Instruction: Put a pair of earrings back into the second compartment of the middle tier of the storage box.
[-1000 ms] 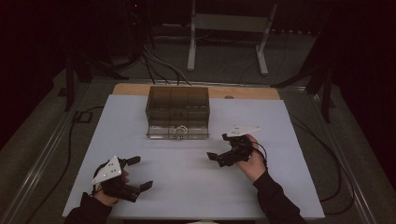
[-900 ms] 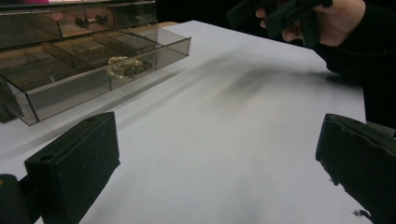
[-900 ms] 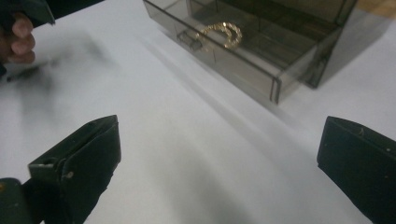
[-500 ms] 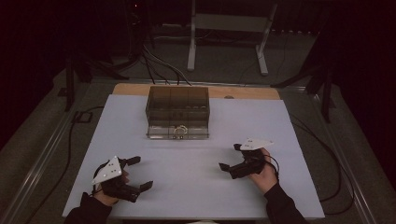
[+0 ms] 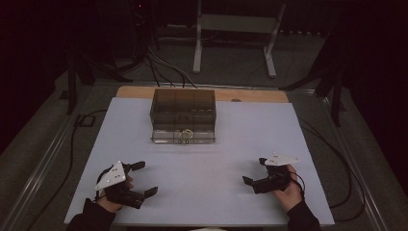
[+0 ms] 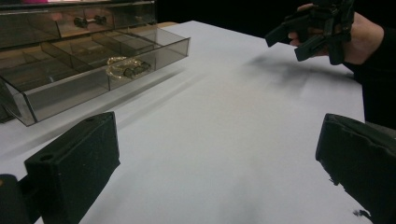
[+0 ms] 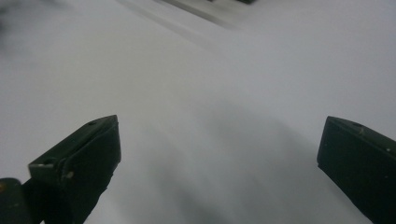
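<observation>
White tabletop [image 5: 216, 159] under dim light. Smoky clear drawer box [image 5: 183, 108] sat at the far middle, bottom drawer [image 6: 93, 70] pulled out, gold bracelet [image 6: 122, 66] inside. Left gripper [image 5: 146, 178] and right gripper [image 5: 255, 171] near the front edge, well apart, jaws wide, holding nothing.

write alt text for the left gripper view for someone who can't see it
The left gripper points its two black jaws, wide open and empty, across a white table. At upper left a clear smoky drawer box has a drawer pulled out, with a gold bracelet in one compartment. At upper right, a hand holds the right gripper above the table.
</observation>
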`<state>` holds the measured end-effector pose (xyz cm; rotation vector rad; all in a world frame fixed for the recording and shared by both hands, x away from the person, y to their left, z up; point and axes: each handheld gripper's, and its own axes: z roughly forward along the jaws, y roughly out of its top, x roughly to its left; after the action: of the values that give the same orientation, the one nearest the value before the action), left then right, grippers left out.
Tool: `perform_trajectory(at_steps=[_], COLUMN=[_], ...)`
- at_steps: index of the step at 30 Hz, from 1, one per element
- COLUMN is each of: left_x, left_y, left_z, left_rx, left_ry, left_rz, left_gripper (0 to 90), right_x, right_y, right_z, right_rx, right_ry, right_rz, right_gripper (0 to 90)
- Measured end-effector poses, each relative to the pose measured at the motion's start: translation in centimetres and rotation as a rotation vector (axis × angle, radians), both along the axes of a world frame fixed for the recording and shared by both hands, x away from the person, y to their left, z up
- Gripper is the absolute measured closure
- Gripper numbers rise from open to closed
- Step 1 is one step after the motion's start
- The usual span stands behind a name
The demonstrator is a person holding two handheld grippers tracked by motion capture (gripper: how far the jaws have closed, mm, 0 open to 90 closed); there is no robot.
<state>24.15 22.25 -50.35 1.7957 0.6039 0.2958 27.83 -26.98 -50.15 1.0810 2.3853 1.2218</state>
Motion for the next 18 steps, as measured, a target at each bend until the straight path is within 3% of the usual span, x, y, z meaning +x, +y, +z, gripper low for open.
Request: perform_trajectory(at_steps=[10,18], left_x=[0.0,0.0], left_y=[0.0,-0.1], left_z=[0.0,0.0], left_rx=[0.002,0.003], left_ry=[-0.001,-0.001], left_rz=[0.001,0.001], left_gripper=[0.4,0.4], right_x=[-1.3,-2.4], right_y=[-2.5,-3.8], right_z=[-0.7,-0.6], right_rx=[0.007,0.037], right_ry=[0.003,-0.023], right_rz=[-0.065,-0.124], right_gripper=[0.0,0.0])
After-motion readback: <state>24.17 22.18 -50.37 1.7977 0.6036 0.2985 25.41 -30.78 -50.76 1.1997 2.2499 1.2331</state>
